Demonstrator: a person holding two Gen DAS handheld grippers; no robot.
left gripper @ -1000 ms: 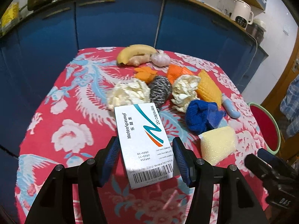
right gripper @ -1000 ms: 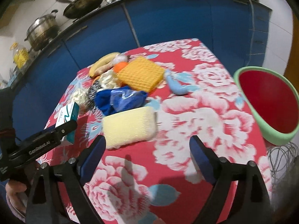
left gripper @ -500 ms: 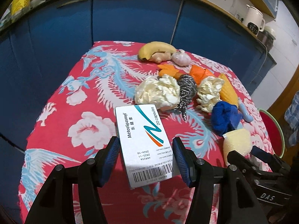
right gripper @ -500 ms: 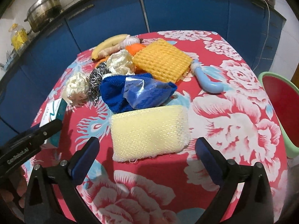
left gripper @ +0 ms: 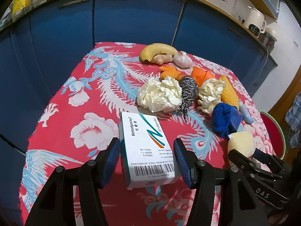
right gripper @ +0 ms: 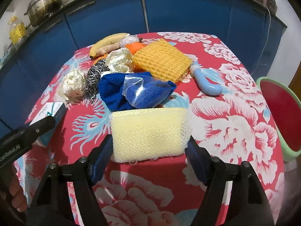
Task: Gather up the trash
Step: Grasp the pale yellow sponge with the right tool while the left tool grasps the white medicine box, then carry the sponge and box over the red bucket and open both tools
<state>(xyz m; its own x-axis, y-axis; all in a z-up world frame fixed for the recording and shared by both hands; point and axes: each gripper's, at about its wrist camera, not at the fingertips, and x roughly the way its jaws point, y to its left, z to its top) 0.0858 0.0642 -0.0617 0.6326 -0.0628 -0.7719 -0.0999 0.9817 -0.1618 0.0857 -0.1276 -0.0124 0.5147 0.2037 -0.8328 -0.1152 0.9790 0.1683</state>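
Note:
A white medicine box (left gripper: 146, 146) sits between the fingers of my left gripper (left gripper: 147, 159), which is shut on it just above the red flowered tablecloth (left gripper: 79, 94). My right gripper (right gripper: 148, 150) is open around a pale yellow sponge (right gripper: 148, 131) that lies on the cloth; its pads are at the sponge's two ends. Behind lie two crumpled paper balls (left gripper: 160, 94) (left gripper: 210, 92), a steel scourer (left gripper: 188, 92), a blue cloth (right gripper: 131, 92) with a clear plastic bag (right gripper: 139, 90), an orange foam net (right gripper: 161, 60) and a light blue handle (right gripper: 207, 82).
A banana (left gripper: 158, 51), ginger, garlic (left gripper: 182, 60) and orange peel (left gripper: 170, 71) lie at the table's far side. A green basin with a red inside (right gripper: 278, 113) stands off the table's right edge. Blue cabinets (left gripper: 131, 18) run behind, with pots on the counter.
My right gripper has moved forward to the yellow sponge, and its fingers now flank it. My left gripper has swung left and lowered with the box still in it.

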